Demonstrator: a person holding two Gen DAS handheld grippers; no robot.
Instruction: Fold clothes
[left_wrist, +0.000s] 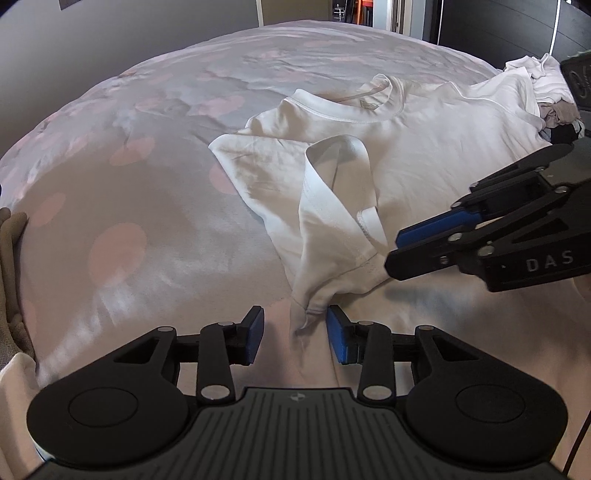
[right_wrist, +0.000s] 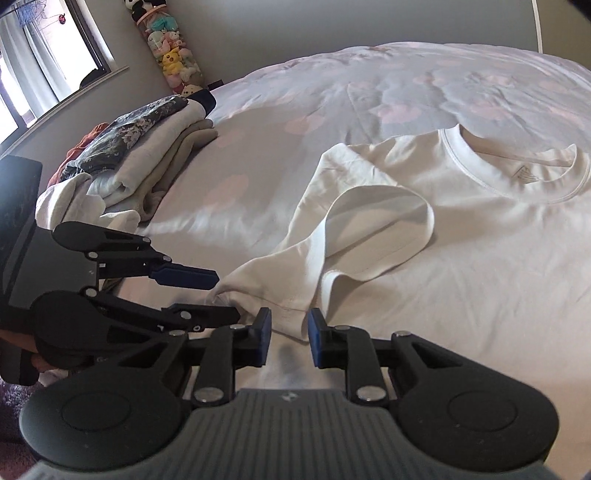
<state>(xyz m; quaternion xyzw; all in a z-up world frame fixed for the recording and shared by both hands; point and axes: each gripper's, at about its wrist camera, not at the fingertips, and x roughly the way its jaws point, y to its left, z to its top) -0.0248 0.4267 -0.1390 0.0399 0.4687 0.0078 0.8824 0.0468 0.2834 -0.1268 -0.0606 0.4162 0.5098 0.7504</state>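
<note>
Left fingers (left_wrist: 295, 334) part-open around the white shirt (left_wrist: 406, 155) corner; right fingers (right_wrist: 290, 338) seemingly open too.

A bed cover (right_wrist: 332, 96) in grey with pink round spots lies over the bed. A tall column of plush toys (right_wrist: 173, 55) stands in the corner by the grey wall, and a window (right_wrist: 33, 74) with curtains is beside it

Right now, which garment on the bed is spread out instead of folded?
The white T-shirt, lying open mid-bed with its collar showing; the others sit in the folded pile by the edge.
</note>
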